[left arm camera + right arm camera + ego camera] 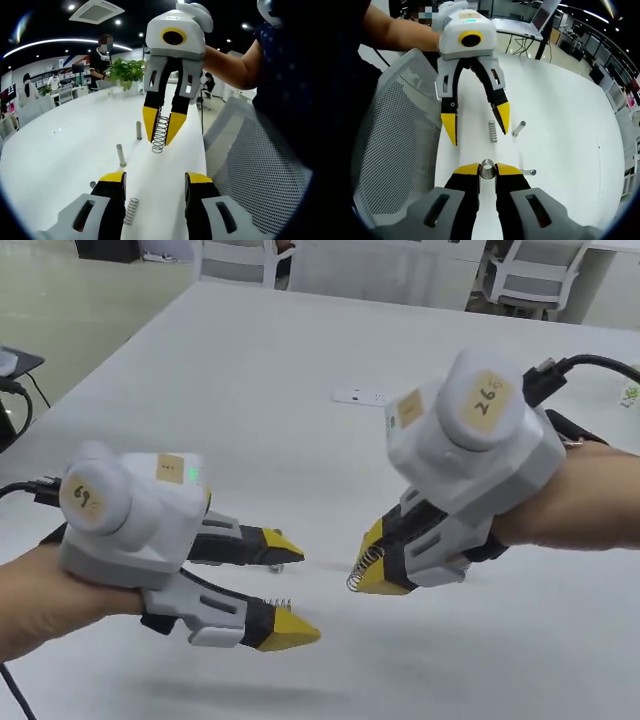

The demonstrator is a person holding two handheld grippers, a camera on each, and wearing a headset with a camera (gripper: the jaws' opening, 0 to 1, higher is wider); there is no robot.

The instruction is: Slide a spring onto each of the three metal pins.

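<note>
Yellow-tipped right gripper (380,562) jaws clamp a spring (488,170) — left gripper (303,592) jaws stand wide apart.

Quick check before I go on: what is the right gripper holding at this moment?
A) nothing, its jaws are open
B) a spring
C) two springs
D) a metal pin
B: the right gripper is shut on a spring, whose coil end shows between the yellow tips of the jaws.

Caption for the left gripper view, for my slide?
Right gripper holds a spring above the table; another spring lies between jaws of the open left gripper.
</note>
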